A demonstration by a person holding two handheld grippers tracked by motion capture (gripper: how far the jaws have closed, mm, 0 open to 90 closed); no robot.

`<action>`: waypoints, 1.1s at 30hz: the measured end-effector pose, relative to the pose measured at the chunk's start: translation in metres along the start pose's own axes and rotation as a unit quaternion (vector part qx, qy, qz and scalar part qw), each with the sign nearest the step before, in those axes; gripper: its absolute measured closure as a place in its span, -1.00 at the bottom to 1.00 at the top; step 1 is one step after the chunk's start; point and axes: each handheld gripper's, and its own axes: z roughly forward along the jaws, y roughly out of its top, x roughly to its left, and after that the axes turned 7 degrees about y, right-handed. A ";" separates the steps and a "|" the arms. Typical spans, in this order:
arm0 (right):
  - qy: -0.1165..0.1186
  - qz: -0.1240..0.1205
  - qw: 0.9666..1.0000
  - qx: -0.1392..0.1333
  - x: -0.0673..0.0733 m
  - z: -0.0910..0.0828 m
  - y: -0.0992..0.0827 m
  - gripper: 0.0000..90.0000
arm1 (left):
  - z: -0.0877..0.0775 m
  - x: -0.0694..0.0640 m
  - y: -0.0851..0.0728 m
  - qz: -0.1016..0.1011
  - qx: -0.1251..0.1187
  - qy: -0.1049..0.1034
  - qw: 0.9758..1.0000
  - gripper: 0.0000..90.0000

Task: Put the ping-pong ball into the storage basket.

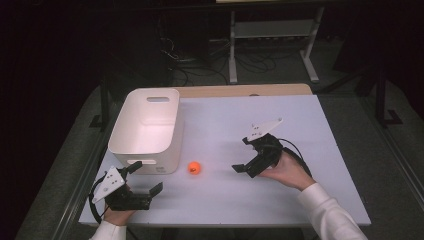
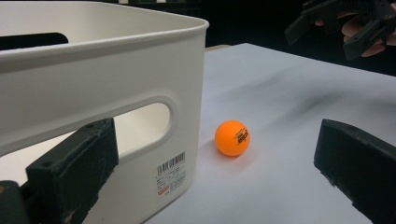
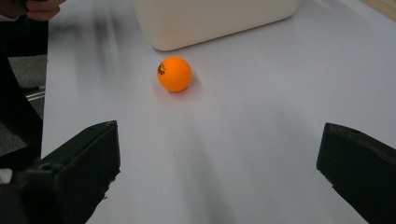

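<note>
— How was the light?
— Bright on the white table [image 1: 240,200]; the room behind stayed dark.
— Sharpness?
— The ball [image 3: 174,73] was crisp, with a soft shadow; the close jaws were blurred.

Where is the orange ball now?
In the high view, the orange ball lies on the white table, just right of the white bin, between both grippers.

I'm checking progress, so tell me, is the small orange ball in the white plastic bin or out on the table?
Out. The small orange ball rests on the white table beside the white plastic bin.
</note>
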 end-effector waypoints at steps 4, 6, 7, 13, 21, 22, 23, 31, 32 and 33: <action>0.000 -0.012 1.000 0.006 -0.001 0.003 0.003 -1.00 | 0.000 0.000 0.000 -0.001 0.000 0.000 1.000 -1.00; 0.002 -0.012 1.000 0.007 -0.001 0.005 0.004 -1.00 | 0.000 0.000 0.000 0.000 -0.001 0.000 1.000 -1.00; 0.005 -0.009 1.000 0.009 -0.001 0.005 0.005 -1.00 | 0.000 0.000 0.000 0.000 0.000 0.000 1.000 -1.00; 0.006 -0.024 0.999 0.022 -0.001 0.011 0.009 -1.00 | 0.000 0.000 0.000 0.000 0.000 0.000 1.000 -1.00; 0.015 -0.024 0.999 0.032 0.000 0.019 0.012 -1.00 | 0.000 0.000 0.000 0.002 0.000 -0.001 1.000 -1.00; 0.015 -0.022 0.999 0.032 0.001 0.021 0.012 -1.00 | 0.000 0.000 0.000 0.002 0.000 -0.001 1.000 -1.00; 0.016 -0.026 0.999 0.036 0.000 0.021 0.013 -1.00 | 0.000 0.000 0.000 0.001 -0.001 -0.002 1.000 -1.00; 0.026 -0.028 0.999 0.038 0.002 0.031 0.018 -1.00 | 0.000 0.000 0.000 0.001 -0.001 -0.002 1.000 -1.00; 0.027 -0.030 0.998 0.041 0.002 0.033 0.019 -1.00 | 0.000 0.000 0.000 0.000 -0.001 -0.002 1.000 -1.00; 0.030 -0.029 0.998 0.040 0.002 0.034 0.019 -1.00 | 0.000 0.000 0.000 0.000 -0.001 -0.002 1.000 -1.00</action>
